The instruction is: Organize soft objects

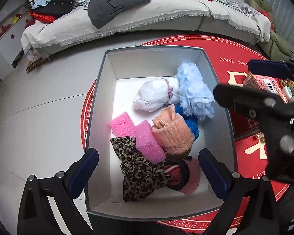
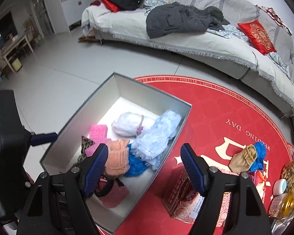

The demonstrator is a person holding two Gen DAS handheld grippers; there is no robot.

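Observation:
A grey open box (image 1: 100,90) (image 2: 72,125) stands on the floor, partly on a red round rug (image 2: 215,117). In it lie a white cloth bundle (image 1: 152,96), a light blue fluffy cloth (image 1: 194,92), an orange knitted hat (image 1: 172,131), two pink foam blocks (image 1: 147,143), a leopard scarf (image 1: 139,170), a blue cloth and a pink-red knit. My left gripper (image 1: 149,168) is open and empty above the box's near end. My right gripper (image 2: 145,166) is open and empty over the box's right wall; it also shows in the left wrist view (image 1: 245,82). A tan sock on a blue cloth (image 2: 247,158) lies on the rug.
A red printed carton (image 2: 178,193) stands on the rug beside the box. Snack packets and jars (image 2: 288,184) sit at the right edge. A long grey sofa (image 1: 147,23) with a dark coat (image 1: 119,2), red cushions and clothes stands behind. White tiled floor lies to the left.

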